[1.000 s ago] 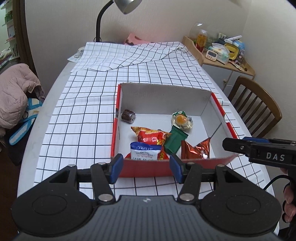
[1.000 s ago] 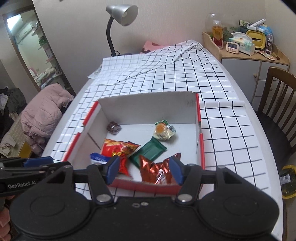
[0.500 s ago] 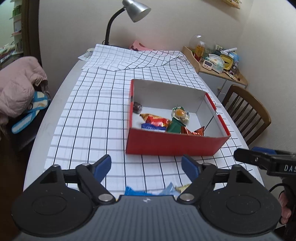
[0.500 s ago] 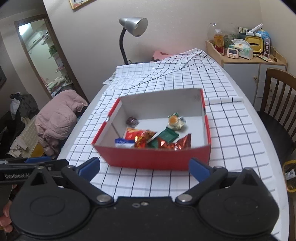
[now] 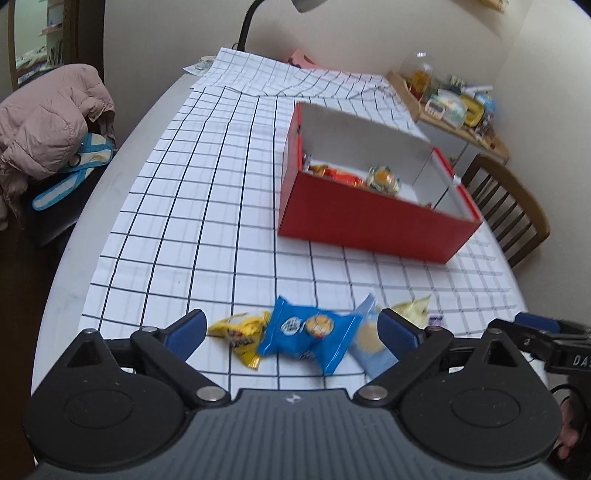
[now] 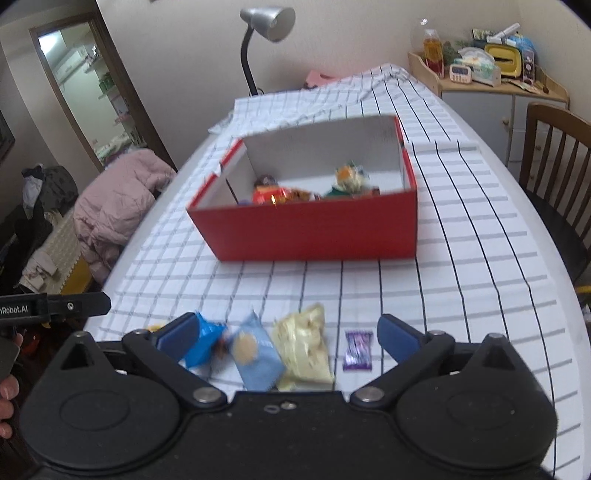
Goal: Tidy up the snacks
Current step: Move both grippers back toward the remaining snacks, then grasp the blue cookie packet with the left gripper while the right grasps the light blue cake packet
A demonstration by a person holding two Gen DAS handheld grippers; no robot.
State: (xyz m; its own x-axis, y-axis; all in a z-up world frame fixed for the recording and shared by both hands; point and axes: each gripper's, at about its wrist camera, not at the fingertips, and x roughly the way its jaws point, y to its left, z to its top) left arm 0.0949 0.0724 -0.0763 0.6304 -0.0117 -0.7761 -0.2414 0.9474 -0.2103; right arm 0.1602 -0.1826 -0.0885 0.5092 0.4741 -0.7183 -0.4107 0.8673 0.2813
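A red box [image 5: 369, 229] [image 6: 314, 229] with several snacks inside stands mid-table on the checked cloth. Near the front edge lie loose packets: yellow [image 5: 240, 332], blue [image 5: 310, 332] [image 6: 201, 345], light blue [image 5: 369, 343] [image 6: 255, 350], pale yellow [image 5: 412, 308] [image 6: 304, 347], and a small purple candy [image 6: 357, 349]. My left gripper [image 5: 290, 325] hovers over the yellow and blue packets. Its jaws are opening, and its pads touch nothing. My right gripper [image 6: 286, 326] stands wide open above the light blue and pale yellow packets, gripping nothing.
A desk lamp [image 6: 269, 22] stands at the far end of the table. A wooden chair [image 6: 554, 166] and a cluttered side cabinet [image 6: 491, 85] are on the right. A pink jacket [image 5: 48, 122] lies on a seat at the left.
Both grippers have pulled back from over the box toward the table's near edge and sunk a little. Their jaws have widened. The loose packets have come into view.
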